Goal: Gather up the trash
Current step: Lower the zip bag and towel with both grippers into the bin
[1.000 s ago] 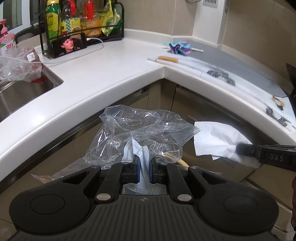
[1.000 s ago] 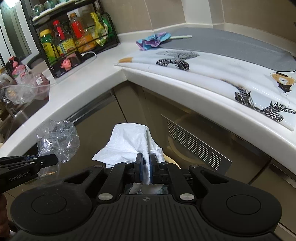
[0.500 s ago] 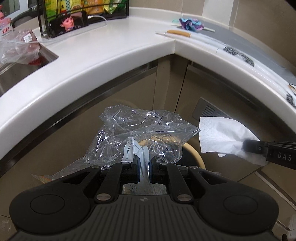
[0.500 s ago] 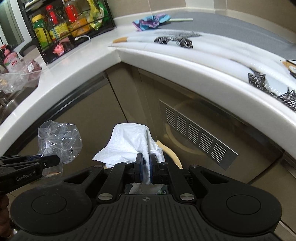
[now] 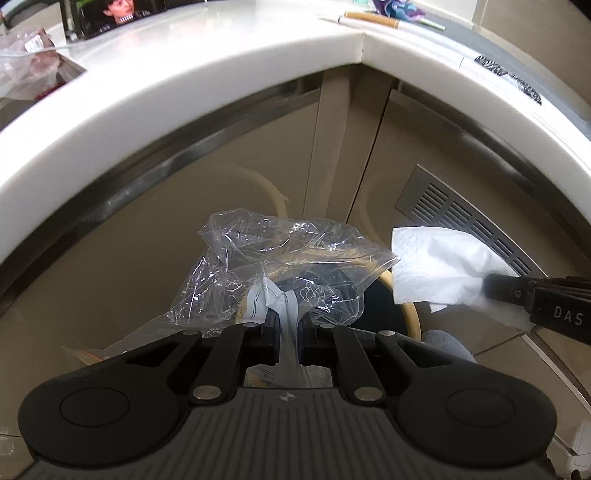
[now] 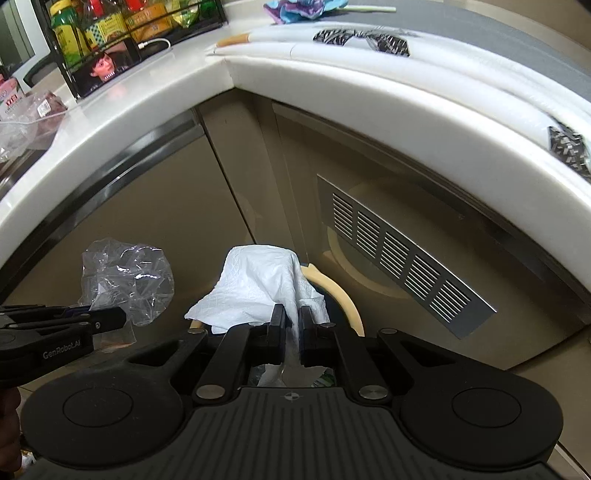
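Your left gripper (image 5: 283, 325) was squeezed tight on the crinkly clear plastic bag (image 5: 291, 266). Your right gripper (image 6: 291, 325) was pinched on the soft white paper tissue (image 6: 258, 284). Both tipped down over the round dark bin with a cream rim (image 5: 410, 317), at twelve o'clock. Nothing was dropped yet. Far off, the blue and purple wrapper (image 6: 299, 9) waited on the white counter (image 6: 166, 85).

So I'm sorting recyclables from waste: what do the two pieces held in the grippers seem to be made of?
The bag in the left gripper looks like thin clear plastic film: see-through, glossy, sharply creased. The tissue in the right gripper looks like soft white paper: matte, opaque, limp folds, faint embossing.
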The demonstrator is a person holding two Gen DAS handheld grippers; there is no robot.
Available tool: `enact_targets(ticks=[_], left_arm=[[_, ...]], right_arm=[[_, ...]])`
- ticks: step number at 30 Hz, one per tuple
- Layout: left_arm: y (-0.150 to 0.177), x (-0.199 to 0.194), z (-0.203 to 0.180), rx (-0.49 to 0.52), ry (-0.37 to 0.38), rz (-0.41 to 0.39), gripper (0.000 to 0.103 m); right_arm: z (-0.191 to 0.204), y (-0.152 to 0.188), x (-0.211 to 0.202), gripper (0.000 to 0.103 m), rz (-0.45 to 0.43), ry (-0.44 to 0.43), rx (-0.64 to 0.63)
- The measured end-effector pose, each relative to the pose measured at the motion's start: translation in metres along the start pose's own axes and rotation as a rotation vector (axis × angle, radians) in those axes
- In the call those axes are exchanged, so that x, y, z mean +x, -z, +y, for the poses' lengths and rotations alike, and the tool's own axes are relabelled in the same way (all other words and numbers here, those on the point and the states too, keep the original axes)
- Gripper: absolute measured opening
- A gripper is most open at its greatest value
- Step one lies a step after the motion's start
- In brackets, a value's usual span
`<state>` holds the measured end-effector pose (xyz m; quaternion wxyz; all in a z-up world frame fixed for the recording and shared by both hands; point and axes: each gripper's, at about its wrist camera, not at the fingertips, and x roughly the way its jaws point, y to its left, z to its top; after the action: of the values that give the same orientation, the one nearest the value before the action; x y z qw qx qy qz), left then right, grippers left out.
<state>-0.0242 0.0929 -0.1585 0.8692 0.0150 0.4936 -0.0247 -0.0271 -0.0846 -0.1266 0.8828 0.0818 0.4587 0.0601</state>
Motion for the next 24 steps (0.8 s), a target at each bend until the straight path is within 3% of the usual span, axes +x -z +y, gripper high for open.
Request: enact_targets(ticks=[24], left_arm=[[-0.014,0.109,-0.017,0.037,0.044,0.237,0.009]], right_arm=[[-0.002,-0.004,0.105,0.008,0.182,0.086,-0.017]])
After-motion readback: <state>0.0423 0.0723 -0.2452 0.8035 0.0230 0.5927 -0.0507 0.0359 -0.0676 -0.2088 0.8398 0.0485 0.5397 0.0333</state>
